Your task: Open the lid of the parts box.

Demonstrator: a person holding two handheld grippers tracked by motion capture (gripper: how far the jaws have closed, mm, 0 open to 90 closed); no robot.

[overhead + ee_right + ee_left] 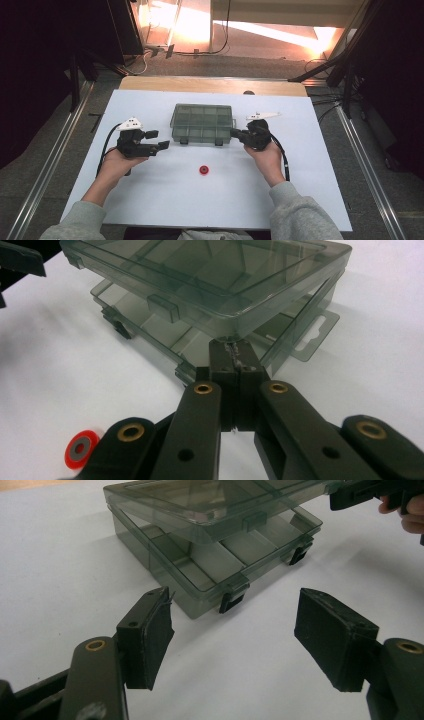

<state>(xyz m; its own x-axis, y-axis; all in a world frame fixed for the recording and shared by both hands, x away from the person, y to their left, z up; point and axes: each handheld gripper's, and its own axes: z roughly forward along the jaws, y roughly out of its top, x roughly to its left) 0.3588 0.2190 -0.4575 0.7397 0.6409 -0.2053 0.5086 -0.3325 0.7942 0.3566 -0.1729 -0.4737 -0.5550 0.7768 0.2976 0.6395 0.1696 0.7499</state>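
Observation:
A smoky clear compartment box sits at the middle of the white board, its two black latches facing the person. Its lid stands slightly raised off the base. My right gripper is shut, and its joined tips are tucked under the lid's right-hand front corner. My left gripper hovers open just left of the box; in the left gripper view its jaws stand wide apart with nothing between them, aimed at the box's near corner. A small red ring lies on the board in front of the box.
The white board lies on a wooden table whose far edge shows behind it. Metal rails run along both sides of the floor. The right gripper's tip shows far off in the left gripper view.

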